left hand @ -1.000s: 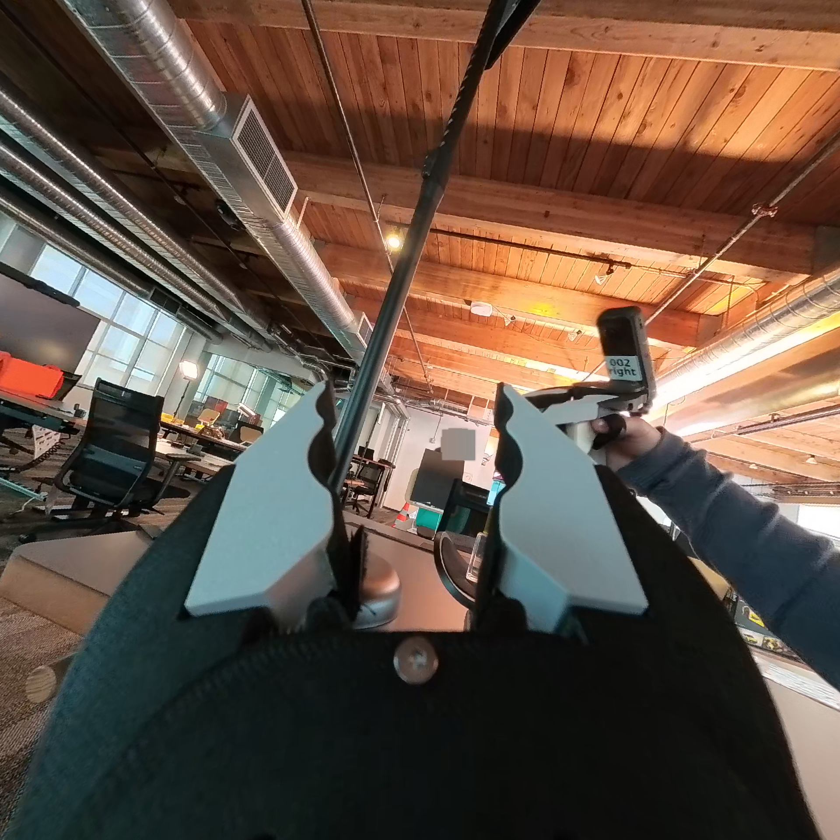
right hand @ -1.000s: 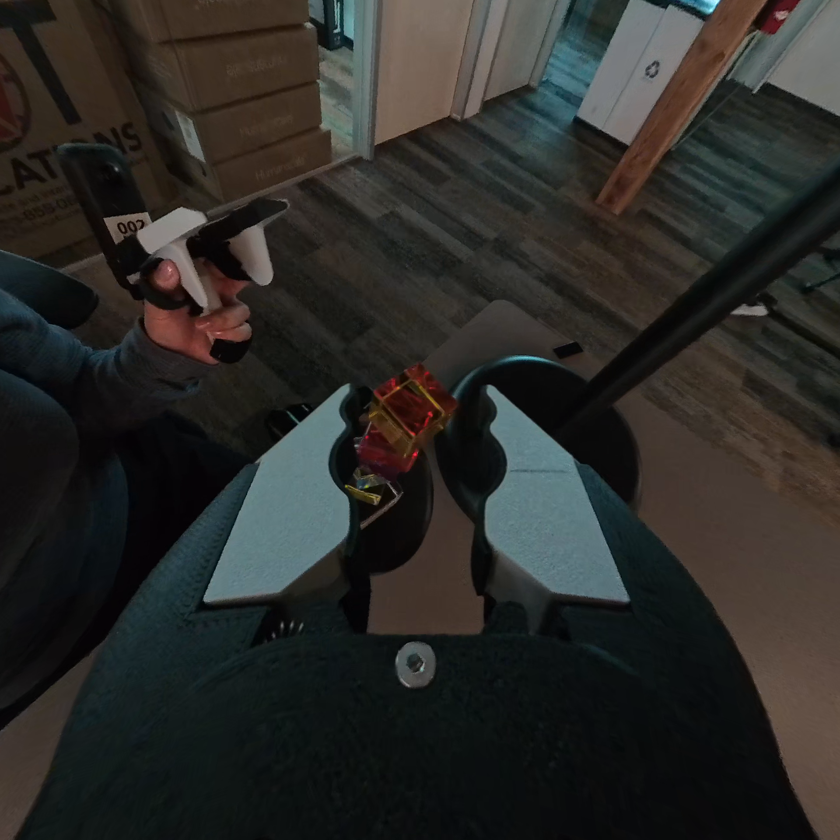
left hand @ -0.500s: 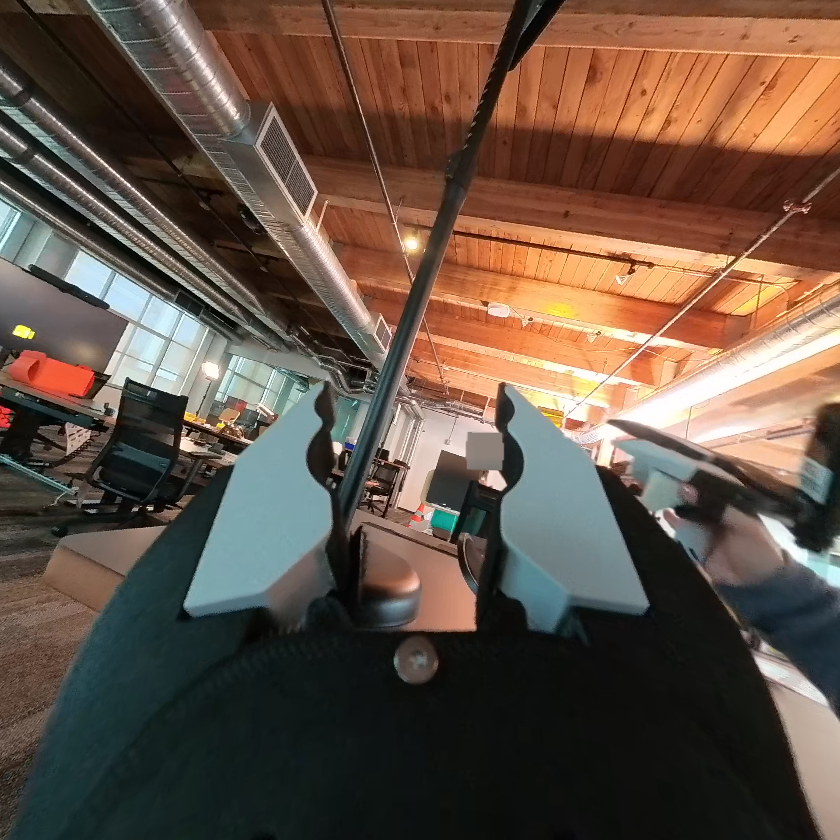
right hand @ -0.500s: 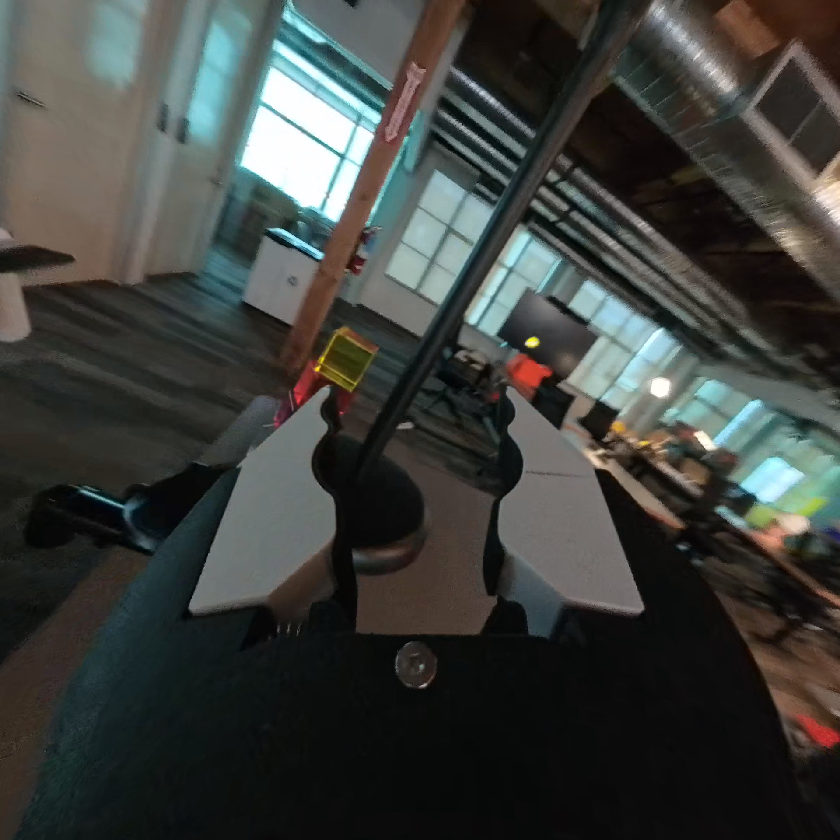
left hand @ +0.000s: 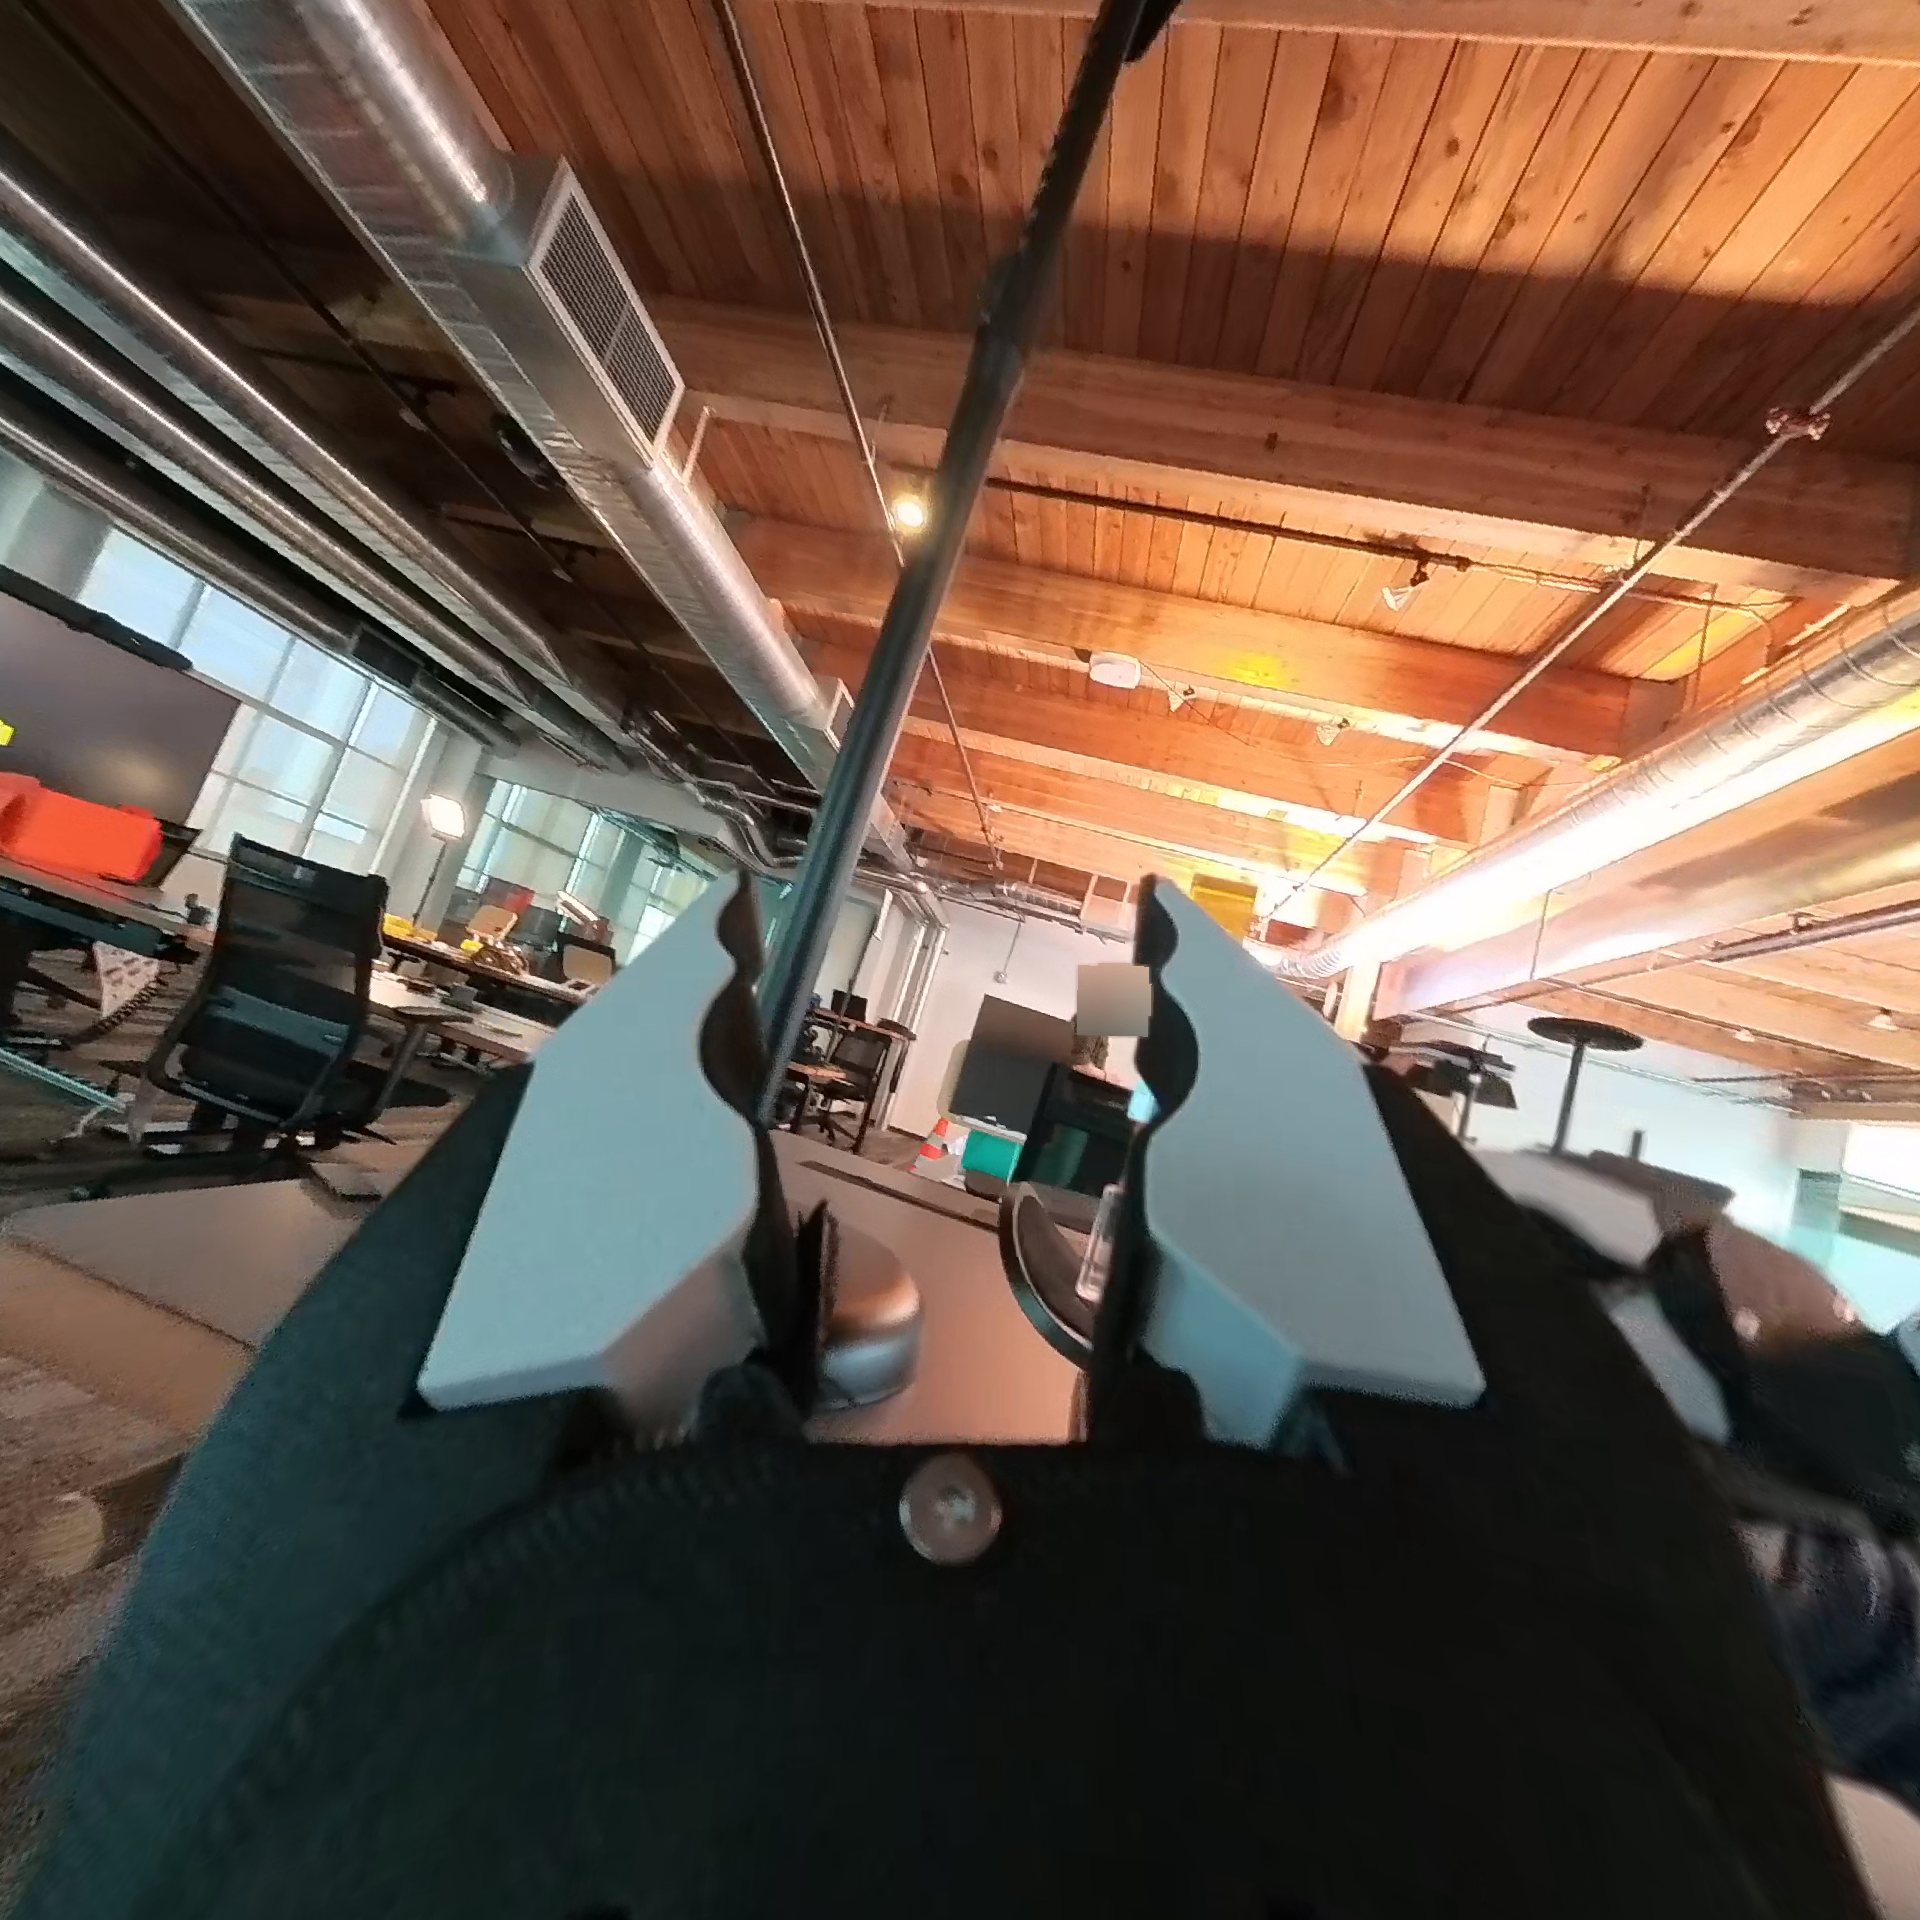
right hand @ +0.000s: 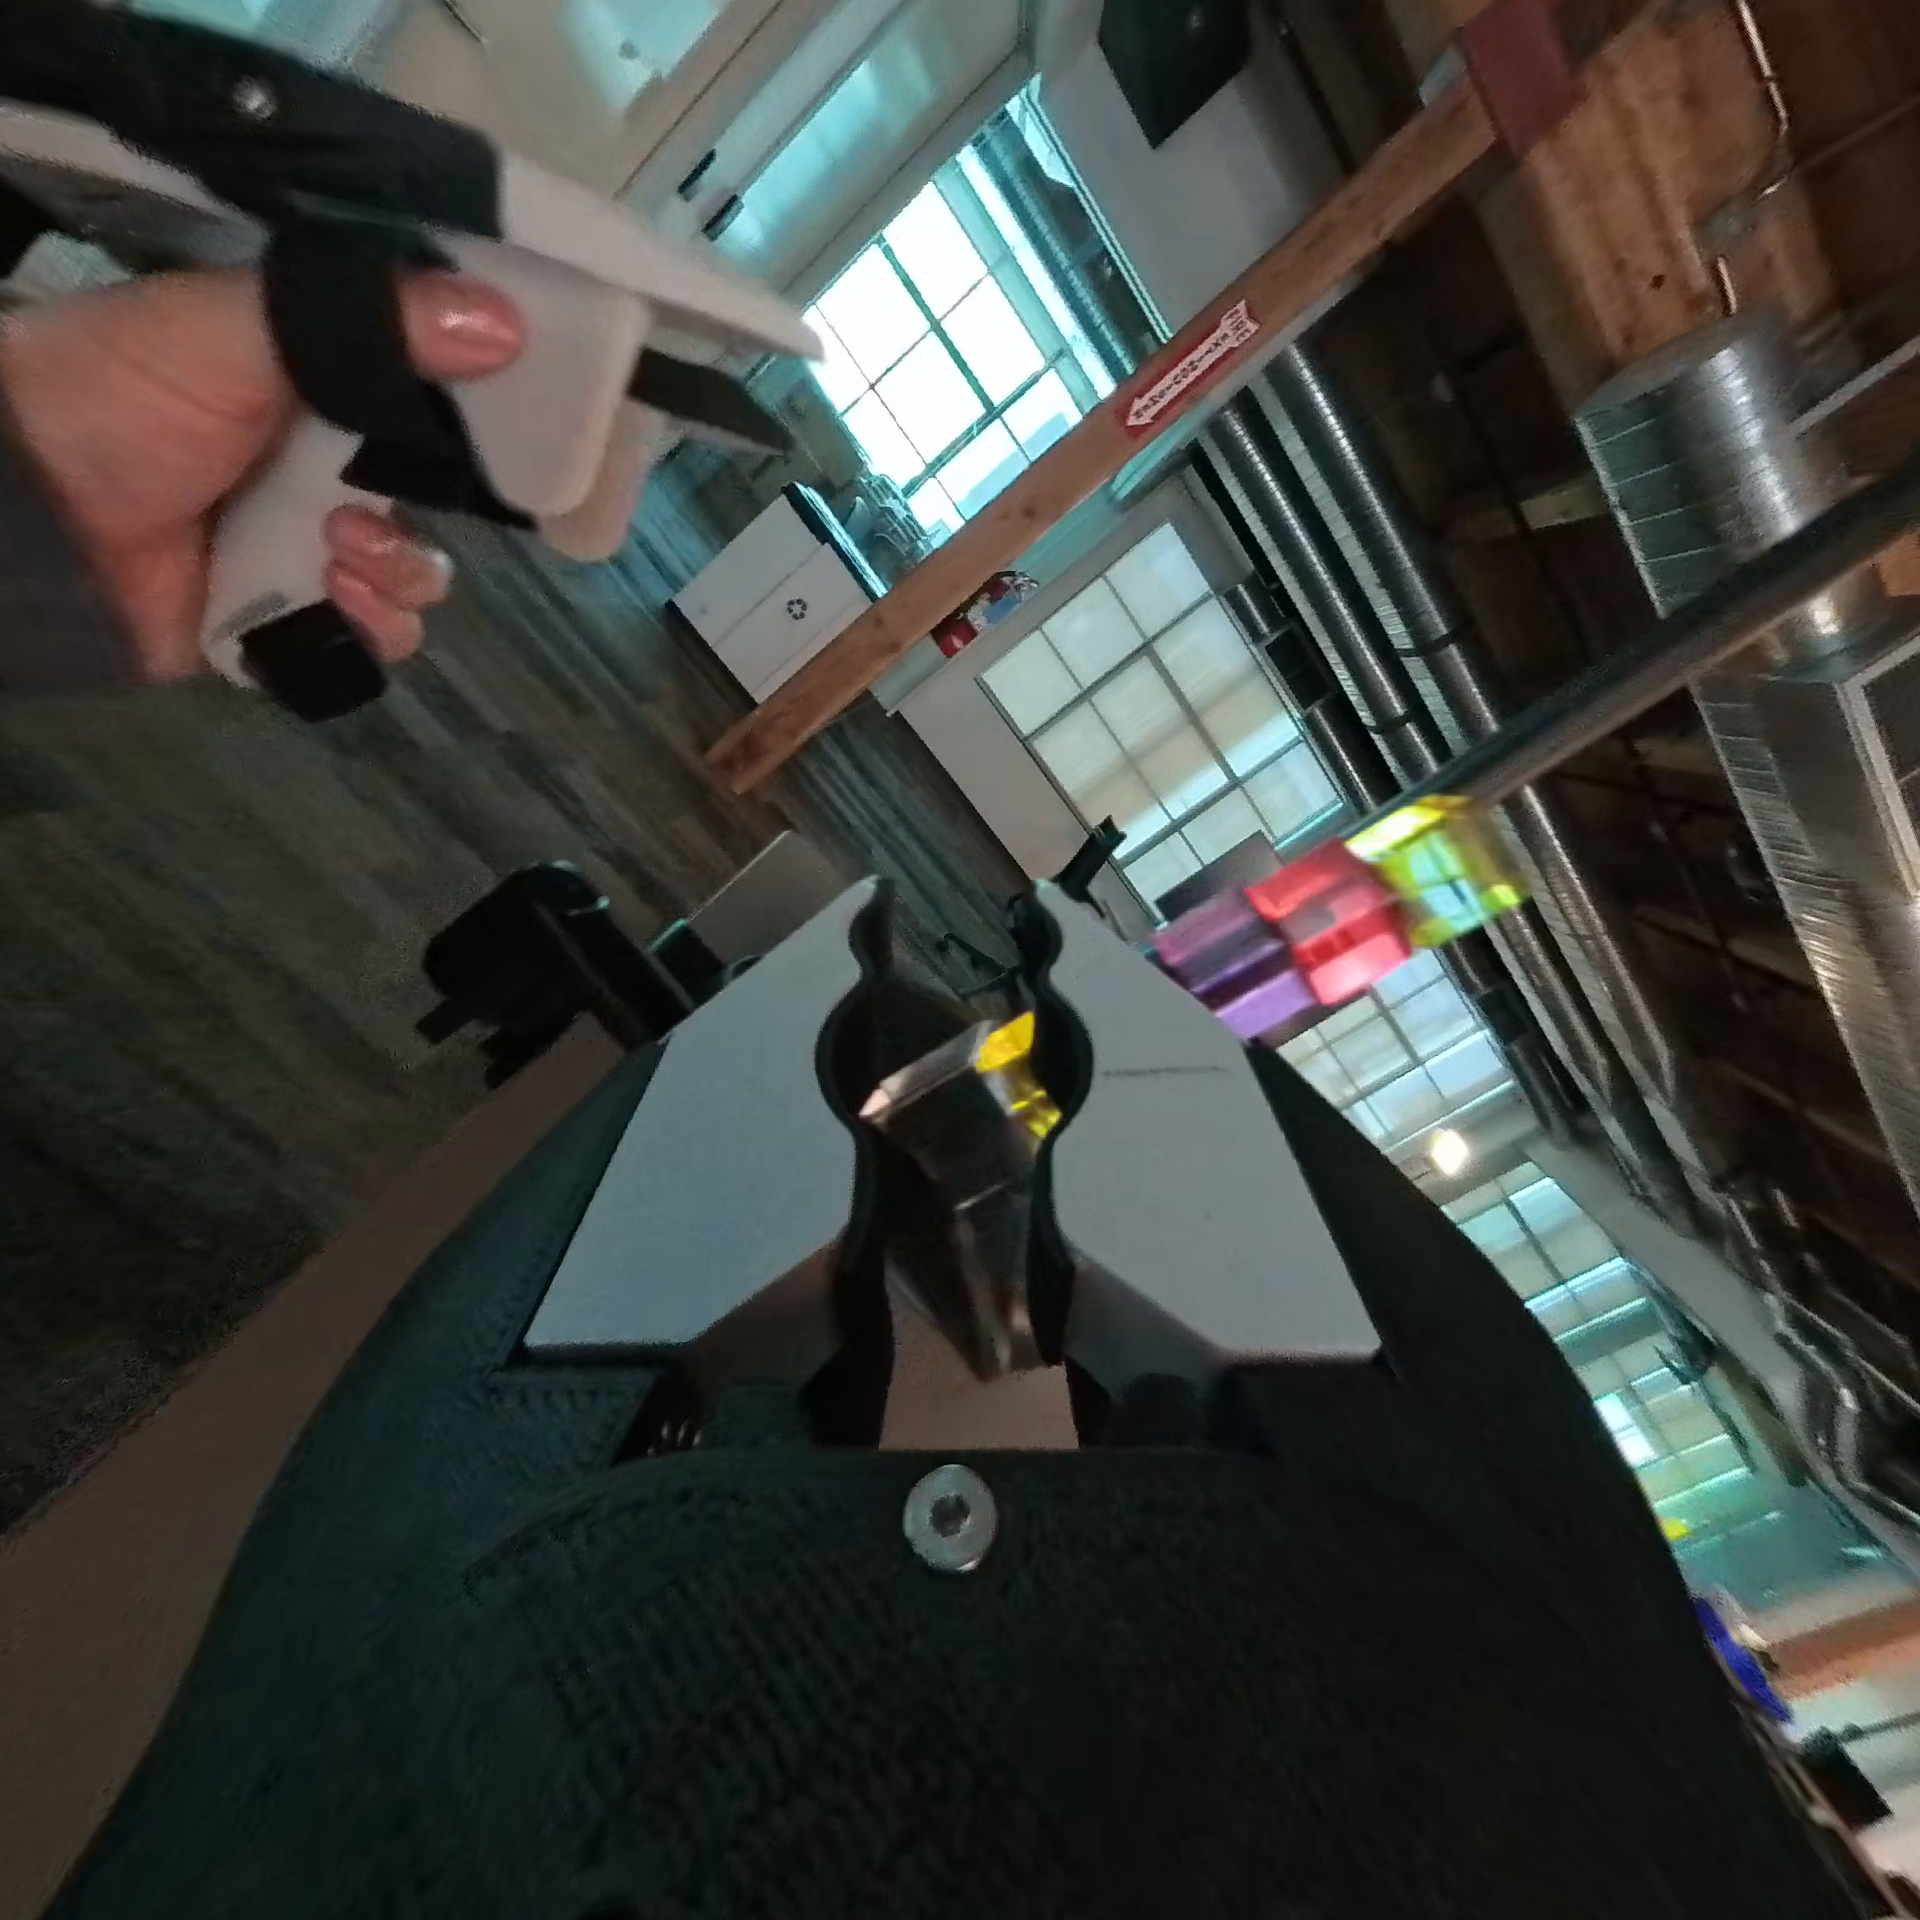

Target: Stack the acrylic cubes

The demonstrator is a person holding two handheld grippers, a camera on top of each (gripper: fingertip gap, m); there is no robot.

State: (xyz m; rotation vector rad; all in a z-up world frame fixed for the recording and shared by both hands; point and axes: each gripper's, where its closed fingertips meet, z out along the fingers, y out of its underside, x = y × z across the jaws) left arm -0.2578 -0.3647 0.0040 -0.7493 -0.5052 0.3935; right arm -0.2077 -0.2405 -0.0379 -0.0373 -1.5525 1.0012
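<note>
Writing is seen only in the right wrist view. A red and white sticker [right hand: 1190, 379] with small letters sits on the wooden post [right hand: 1039, 499] in the upper middle of the frame. Below it stands a white cabinet [right hand: 769, 613] with a small dark symbol on its door.

The right gripper [right hand: 956, 899] is narrowed around a clear block [right hand: 966, 1122] at the centre of the frame. The block looks like glass, with sharp edges and one yellow face turned to the right finger. It sits deep between the two fingers, in the rounded hollow and below it, and both dark pads lie against its sides. Just right of the right finger, a stack of coloured cubes [right hand: 1340, 925] shows: purple, then red, then yellow-green, all see-through. A tan table [right hand: 156, 1558] fills the lower left.

The left gripper [left hand: 940, 904] stands wide open and grips nothing. A black pole [left hand: 935, 582] rises between its fingers, close beside the left one, from a round base [left hand: 862, 1309] on the table. In the upper left of the right wrist view, a hand [right hand: 156, 447] holds this gripper by its handle.
</note>
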